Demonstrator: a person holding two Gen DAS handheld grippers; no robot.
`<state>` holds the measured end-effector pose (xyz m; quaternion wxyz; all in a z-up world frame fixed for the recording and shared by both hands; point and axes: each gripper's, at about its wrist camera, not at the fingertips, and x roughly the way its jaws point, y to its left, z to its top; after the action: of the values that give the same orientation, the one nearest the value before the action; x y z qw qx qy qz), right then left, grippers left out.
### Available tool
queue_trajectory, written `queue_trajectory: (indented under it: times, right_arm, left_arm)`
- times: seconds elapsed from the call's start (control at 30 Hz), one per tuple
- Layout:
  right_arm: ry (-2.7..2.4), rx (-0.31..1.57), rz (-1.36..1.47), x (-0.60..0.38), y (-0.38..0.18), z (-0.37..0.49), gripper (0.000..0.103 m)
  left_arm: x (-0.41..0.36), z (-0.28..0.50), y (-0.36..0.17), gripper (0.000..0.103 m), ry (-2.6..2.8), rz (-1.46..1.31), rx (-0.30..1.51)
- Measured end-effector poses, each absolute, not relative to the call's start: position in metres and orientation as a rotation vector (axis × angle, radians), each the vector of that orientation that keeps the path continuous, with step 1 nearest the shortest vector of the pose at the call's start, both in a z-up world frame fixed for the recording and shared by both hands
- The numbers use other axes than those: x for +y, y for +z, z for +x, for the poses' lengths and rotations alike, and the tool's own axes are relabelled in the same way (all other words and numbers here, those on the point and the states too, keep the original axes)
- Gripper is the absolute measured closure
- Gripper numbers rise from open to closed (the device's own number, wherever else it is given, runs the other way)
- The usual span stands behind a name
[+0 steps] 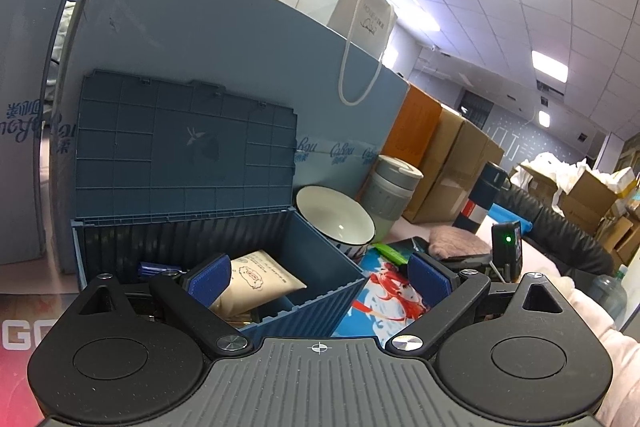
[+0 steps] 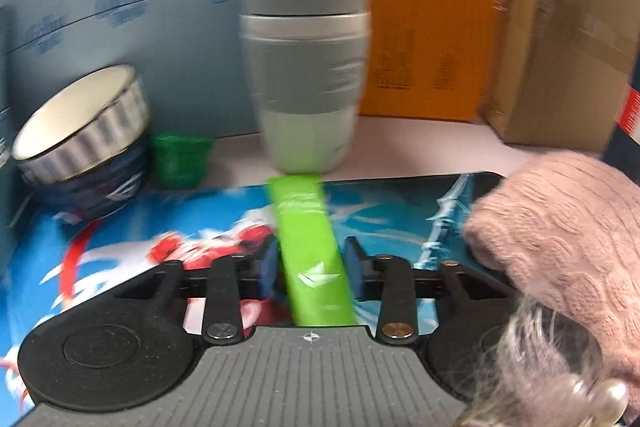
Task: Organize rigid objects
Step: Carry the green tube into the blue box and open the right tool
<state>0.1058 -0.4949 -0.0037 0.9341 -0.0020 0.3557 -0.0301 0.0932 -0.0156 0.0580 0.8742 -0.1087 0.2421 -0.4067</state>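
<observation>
We've got the right gripper point(image 2: 310, 273) closed in on the green stick pack point(image 2: 310, 251), blue pads against both its sides; the pack lies lengthwise on the printed mat point(image 2: 120, 227), far end just short of the grey lidded cup point(image 2: 306, 67). Left of the cup: small green cup point(image 2: 180, 159), then a tilted striped bowl point(image 2: 80, 131). Pink knit item point(image 2: 560, 227) on the right. Our left gripper point(image 1: 320, 277) is wide open, nothing btwn the pads, hovering at the open blue box point(image 1: 320, 267) w/ a beige pouch point(image 1: 256, 279) inside.
</observation>
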Motion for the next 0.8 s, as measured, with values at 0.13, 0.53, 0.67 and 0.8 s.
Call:
queue_trajectory:
  times: [0.13,0.53,0.67,0.8]
  right_arm:
    - [-0.014,0.696,-0.008,-0.483,0.006,0.093,0.075]
    - [0.211,0.416,-0.064,-0.413,0.079,0.034,0.075]
    - [0.356,0.332,-0.165,-0.361,0.106,0.035,0.075]
    - [0.489,0.283,-0.238,-0.308,0.116,0.046,0.075]
  left_arm:
    - [-0.01,0.094,0.059,0.006,-0.849,-0.245,0.502]
    - [0.017,0.101,0.063,0.006,-0.828,-0.342,0.504]
    - [0.023,0.105,0.062,0.006,-0.792,-0.362,0.506]
    - [0.031,0.107,0.062,0.006,-0.788,-0.4,0.49]
